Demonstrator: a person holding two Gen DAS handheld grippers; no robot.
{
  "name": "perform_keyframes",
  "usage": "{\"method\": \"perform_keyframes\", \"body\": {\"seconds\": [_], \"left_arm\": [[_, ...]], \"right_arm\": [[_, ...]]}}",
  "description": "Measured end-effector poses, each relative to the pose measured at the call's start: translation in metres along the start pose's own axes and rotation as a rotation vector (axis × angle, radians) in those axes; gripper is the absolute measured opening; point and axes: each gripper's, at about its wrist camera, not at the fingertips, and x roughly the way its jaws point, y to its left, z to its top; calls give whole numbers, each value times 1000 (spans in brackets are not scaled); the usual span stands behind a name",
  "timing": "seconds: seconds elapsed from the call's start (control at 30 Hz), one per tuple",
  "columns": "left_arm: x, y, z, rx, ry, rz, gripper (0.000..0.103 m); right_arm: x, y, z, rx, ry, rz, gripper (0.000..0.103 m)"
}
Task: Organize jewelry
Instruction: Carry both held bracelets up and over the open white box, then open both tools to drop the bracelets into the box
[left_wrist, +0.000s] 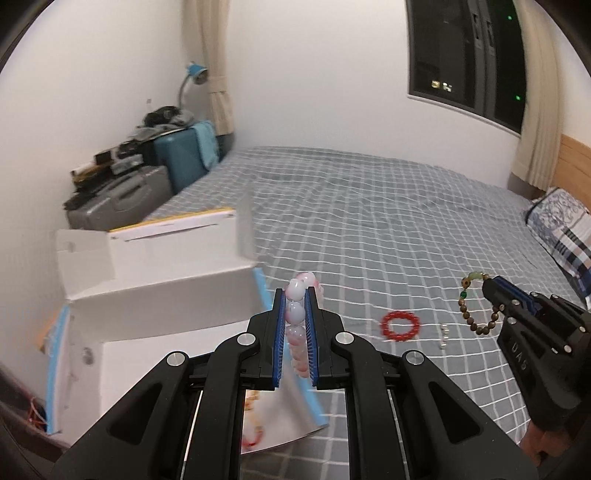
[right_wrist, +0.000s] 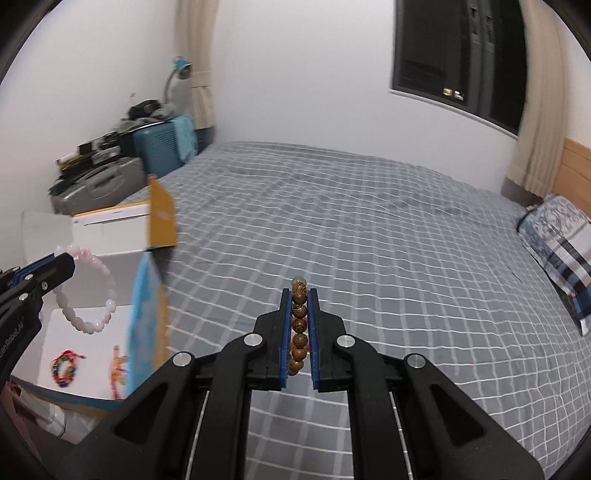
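Checked cloth bed (right_wrist: 369, 229); left hand-held gripper (left_wrist: 295, 295) clamps glassy pink bracelet (left_wrist: 297, 314), right hand-held gripper (right_wrist: 300, 295) wooden-bead bracelet (right_wrist: 299, 325).

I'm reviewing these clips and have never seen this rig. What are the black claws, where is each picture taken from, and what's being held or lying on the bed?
The claws are two hand-held grippers, each carrying a fisheye camera that looks along its fingers. In the left one's view, the left gripper is shut on a pink bead bracelet. The right gripper is shut on a brown wooden bead bracelet, which also shows in the left view. Both hang above a grey checked bed. On it lie a red bracelet and a small silver piece. An open white box at the left holds colourful bracelets.
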Motion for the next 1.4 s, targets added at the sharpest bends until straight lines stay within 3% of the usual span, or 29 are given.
{"method": "perform_keyframes", "body": {"seconds": [0.33,0.63,1.07,1.4], "left_arm": [[-1,107,-34,-92,68,133,10],[18,168,-59,-144,174,200,10],[62,204,-92,-208,382,173,10],[72,208,-103,-203,425,200,10]], "right_arm": [[-8,118,0,-111,16,135,7],[21,209,-24,-163,146,265,7],[72,241,-52,-166,362,282,7],[80,248,-61,-177,391,283,7]]}}
